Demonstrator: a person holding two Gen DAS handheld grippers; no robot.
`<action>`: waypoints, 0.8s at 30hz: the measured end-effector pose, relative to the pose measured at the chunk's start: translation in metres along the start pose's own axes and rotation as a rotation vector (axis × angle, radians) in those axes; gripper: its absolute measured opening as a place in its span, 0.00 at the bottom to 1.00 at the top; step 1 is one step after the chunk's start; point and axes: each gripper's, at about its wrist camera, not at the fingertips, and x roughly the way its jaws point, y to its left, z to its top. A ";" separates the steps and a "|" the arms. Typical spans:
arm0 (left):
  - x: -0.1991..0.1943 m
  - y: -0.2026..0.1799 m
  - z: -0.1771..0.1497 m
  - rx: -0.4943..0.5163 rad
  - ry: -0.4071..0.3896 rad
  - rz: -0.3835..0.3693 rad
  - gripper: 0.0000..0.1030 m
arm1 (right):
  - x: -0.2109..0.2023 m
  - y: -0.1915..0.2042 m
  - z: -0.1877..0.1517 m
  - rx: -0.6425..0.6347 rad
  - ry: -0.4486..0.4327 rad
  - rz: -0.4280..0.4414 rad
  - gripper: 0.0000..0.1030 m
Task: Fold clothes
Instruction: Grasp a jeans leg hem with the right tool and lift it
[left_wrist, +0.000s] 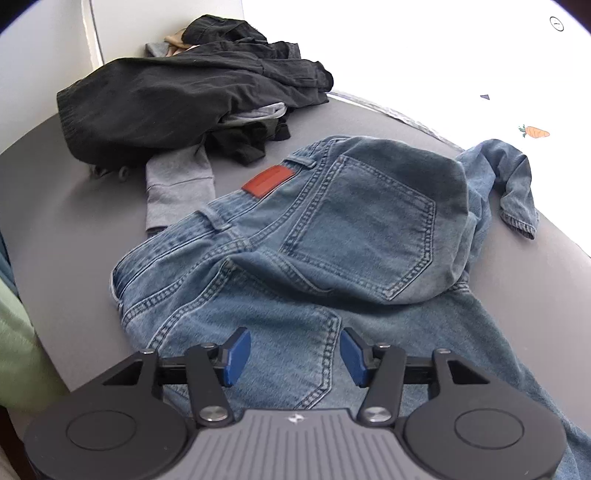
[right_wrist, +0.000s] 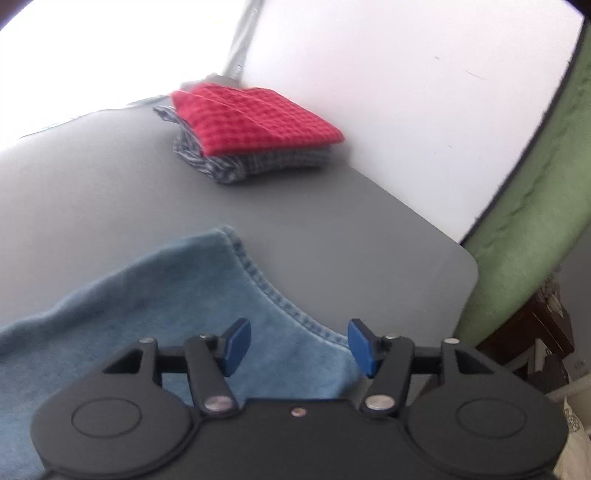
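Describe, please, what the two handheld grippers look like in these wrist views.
Both share one design: black linkage arms with silver pivot bolts, two round black discs at the base, and blue pads on the fingers. The left gripper has a grey ribbed centre plate with a small white emblem. The right gripper has a plain black centre plate with one small metallic stud. No cables, hands or sleeves are visible.

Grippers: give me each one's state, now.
Left gripper: open, empty, over the jeans.
Right gripper: open, empty, over a denim hem.
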 end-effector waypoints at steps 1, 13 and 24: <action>0.002 -0.003 0.005 0.012 -0.007 -0.012 0.60 | -0.002 0.015 0.007 -0.017 -0.009 0.042 0.63; 0.036 -0.107 0.089 0.449 -0.227 -0.225 0.87 | -0.048 0.258 0.056 -0.381 -0.091 0.602 0.75; 0.132 -0.131 0.127 0.390 -0.142 -0.163 0.86 | -0.052 0.474 0.126 -0.472 -0.050 0.943 0.77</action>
